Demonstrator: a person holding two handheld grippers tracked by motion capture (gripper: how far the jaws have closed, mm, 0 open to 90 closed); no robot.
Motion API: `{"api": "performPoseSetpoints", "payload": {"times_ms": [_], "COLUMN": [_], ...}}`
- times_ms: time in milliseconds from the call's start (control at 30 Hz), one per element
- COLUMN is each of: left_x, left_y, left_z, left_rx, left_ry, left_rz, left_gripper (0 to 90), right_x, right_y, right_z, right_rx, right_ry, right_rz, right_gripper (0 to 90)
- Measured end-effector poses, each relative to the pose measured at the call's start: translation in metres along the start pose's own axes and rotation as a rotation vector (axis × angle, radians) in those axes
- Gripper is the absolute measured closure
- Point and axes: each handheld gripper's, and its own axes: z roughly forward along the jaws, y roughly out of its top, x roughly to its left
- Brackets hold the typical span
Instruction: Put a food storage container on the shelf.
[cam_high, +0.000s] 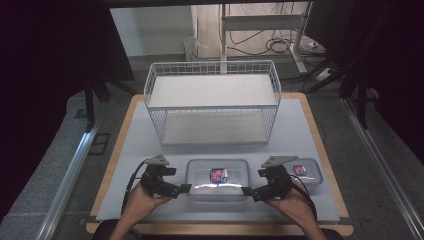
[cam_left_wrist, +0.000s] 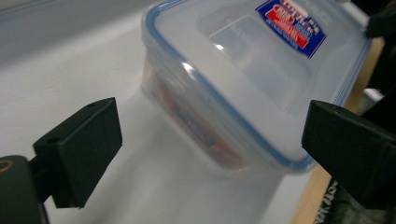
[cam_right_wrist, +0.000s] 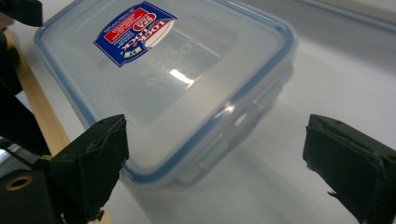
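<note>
High view: large clear plastic container (cam_high: 217, 179) with blue-rimmed lid lying flat on pale worktop (cam_high: 295, 130), near front edge, in the middle between both hands. Red-and-blue label (cam_high: 218, 174) on top of lid. Left hand-held gripper (cam_high: 185, 189) just beside left end of container, right hand-held gripper (cam_high: 247, 192) just beside right end, both pointing inward at it. Smaller container of same kind (cam_high: 306, 171) to the right, partly behind right hand-held gripper. White wire basket rack (cam_high: 212, 100) with two levels standing farther back on worktop, well apart from containers.

Left gripper view: two black jaws standing wide apart, nothing pressed between them. Corner of large container (cam_left_wrist: 243, 88) in front of the gap, a little beyond jaw tips; touching or not, cannot tell. Label (cam_left_wrist: 290, 27) at far end of lid. Wooden edge of worktop (cam_left_wrist: 317, 186) at lower right.

Right gripper view: jaws also wide open, gripping nothing. Large container (cam_right_wrist: 173, 84) ahead, its near corner low between the jaws, closer to left jaw; contact not clear. Side latch (cam_right_wrist: 243, 121) of lid visible and lying down against the wall. Label (cam_right_wrist: 135, 31) upside down from this side.
</note>
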Motion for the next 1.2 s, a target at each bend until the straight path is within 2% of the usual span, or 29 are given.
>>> {"api": "performPoseSetpoints", "payload": {"times_ms": [33, 167, 200, 233, 300, 367, 433, 467, 500, 667, 700, 733, 767, 800, 833, 1000, 1067, 1100, 1167, 1200], "left_x": [0.002, 0.005, 0.005, 0.004, 0.003, 0.001, 0.0, 0.0, -0.001, -0.008, -0.01, -0.01, -0.011, -0.011, -0.012, -0.015, -0.013, -0.011, -0.006, -0.006], "left_y": [0.002, 0.005, 0.006, 0.007, 0.008, 0.009, 0.008, 0.008, 0.008, 0.004, 0.001, -0.001, -0.004, -0.006, -0.009, -0.018, -0.018, -0.019, -0.021, -0.021], "left_z": [0.003, 0.011, 0.014, 0.016, 0.021, 0.026, 0.027, 0.027, 0.026, 0.017, 0.013, 0.01, 0.007, 0.005, 0.004, 0.001, -0.001, -0.002, -0.003, -0.003], "left_rx": [0.001, 0.007, 0.015, 0.017, 0.023, 0.038, 0.031, 0.031, 0.035, 0.005, -0.019, -0.03, -0.051, -0.058, -0.067, -0.083, -0.093, -0.1, -0.115, -0.115], "left_ry": [-0.019, -0.082, -0.091, -0.098, -0.112, -0.117, -0.117, -0.117, -0.111, -0.086, -0.083, -0.084, -0.091, -0.095, -0.098, -0.117, -0.133, -0.144, -0.177, -0.177], "left_rz": [-0.007, -0.029, -0.03, -0.03, -0.034, -0.037, -0.047, -0.047, -0.045, -0.024, -0.025, -0.023, -0.031, -0.034, -0.034, -0.067, -0.088, -0.105, -0.139, -0.139], "left_gripper": [5.5, 6.1, 6.1, 6.3, 6.8, 7.0, 6.9, 7.5, 8.0, 14.2, 21.7, 21.7, 28.7, 28.7, 31.6, 35.2, 38.1, 42.6, 46.0, 46.6], "right_x": [-0.001, -0.009, -0.009, -0.011, -0.012, -0.013, -0.015, -0.015, -0.016, -0.013, -0.012, -0.012, -0.012, -0.012, -0.012, -0.013, -0.014, -0.013, -0.012, -0.012], "right_y": [0.001, 0.005, 0.005, 0.005, 0.006, 0.007, 0.009, 0.009, 0.009, 0.006, 0.004, 0.004, 0.001, 0.001, -0.002, -0.008, -0.01, -0.012, -0.013, -0.013], "right_z": [0.002, 0.014, 0.014, 0.018, 0.02, 0.024, 0.028, 0.028, 0.026, 0.019, 0.013, 0.013, 0.007, 0.007, 0.003, -0.002, -0.004, -0.005, -0.006, -0.006], "right_rx": [0.005, 0.022, 0.022, 0.033, 0.041, 0.051, 0.065, 0.065, 0.063, 0.056, 0.031, 0.031, 0.004, 0.004, -0.017, -0.052, -0.063, -0.07, -0.071, -0.071], "right_ry": [0.007, 0.098, 0.098, 0.131, 0.146, 0.176, 0.199, 0.199, 0.2, 0.198, 0.193, 0.193, 0.2, 0.2, 0.21, 0.228, 0.238, 0.24, 0.238, 0.238], "right_rz": [0.007, 0.09, 0.09, 0.116, 0.131, 0.15, 0.179, 0.179, 0.186, 0.18, 0.186, 0.186, 0.182, 0.182, 0.192, 0.207, 0.218, 0.223, 0.226, 0.226], "right_gripper": [6.9, 6.9, 6.9, 6.9, 6.9, 7.6, 7.7, 7.7, 11.5, 17.9, 24.9, 24.9, 31.3, 31.3, 35.9, 42.8, 44.4, 45.2, 45.5, 45.5]}}
